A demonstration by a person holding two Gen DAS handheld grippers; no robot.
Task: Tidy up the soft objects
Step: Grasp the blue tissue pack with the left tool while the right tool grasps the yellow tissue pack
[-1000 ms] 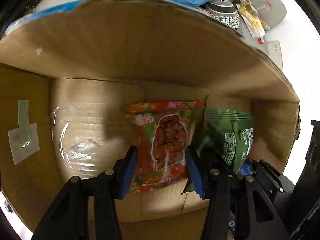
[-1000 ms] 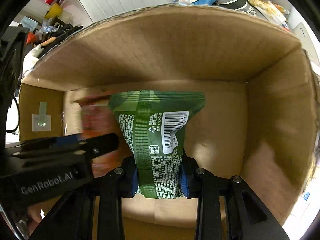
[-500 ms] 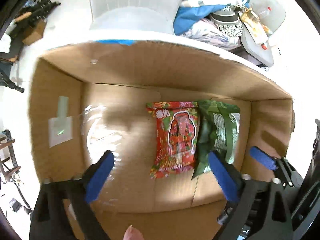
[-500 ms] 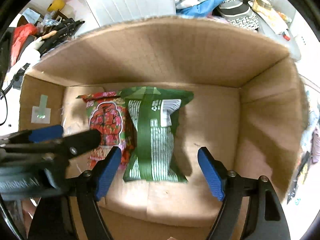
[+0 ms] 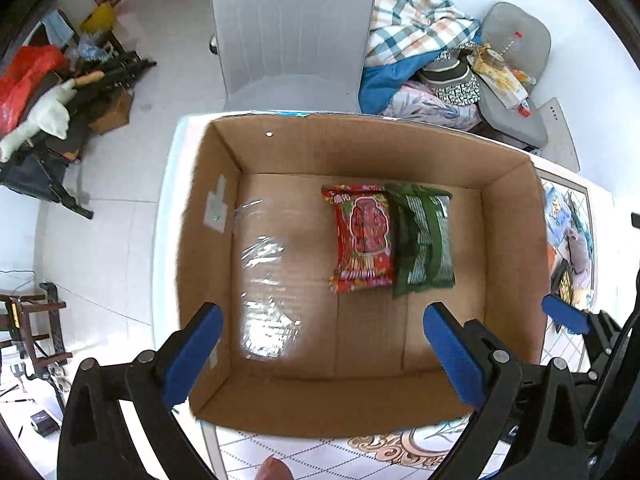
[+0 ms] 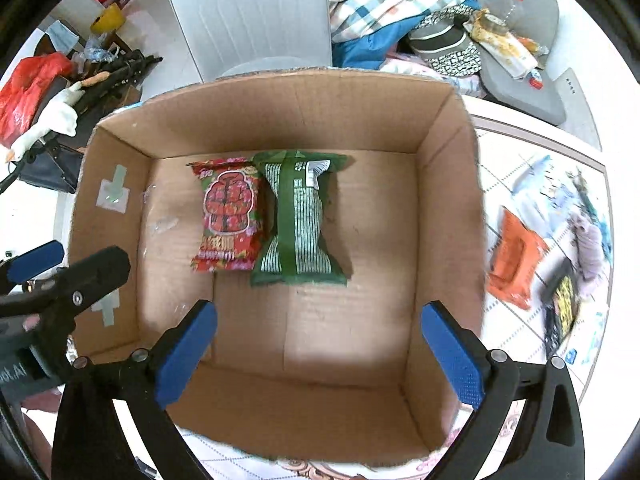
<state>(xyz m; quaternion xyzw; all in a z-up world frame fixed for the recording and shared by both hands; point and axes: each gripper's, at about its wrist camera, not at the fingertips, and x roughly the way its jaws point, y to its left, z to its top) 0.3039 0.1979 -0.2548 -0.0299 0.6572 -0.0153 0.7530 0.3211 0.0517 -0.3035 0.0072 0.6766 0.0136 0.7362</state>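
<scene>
A red snack bag (image 5: 362, 238) and a green snack bag (image 5: 424, 240) lie side by side on the floor of an open cardboard box (image 5: 352, 148). The right wrist view shows the red bag (image 6: 228, 216), the green bag (image 6: 298, 220) and the box (image 6: 280, 112) too. My left gripper (image 5: 322, 354) is open and empty, above the box's near edge. My right gripper (image 6: 318, 354) is open and empty, also above the near edge. More soft packets, an orange one (image 6: 514, 264) among them, lie on the table to the right of the box.
The box stands on a patterned tablecloth (image 6: 520, 184). A grey chair (image 5: 292, 36) stands behind the box. Piled blankets and clothes (image 5: 416, 48) lie at the back right. Clutter and a red bag (image 5: 24, 80) sit on the floor at the left.
Both grippers opened, released the red and green bags onto the box floor, then rose up and back out of the box.
</scene>
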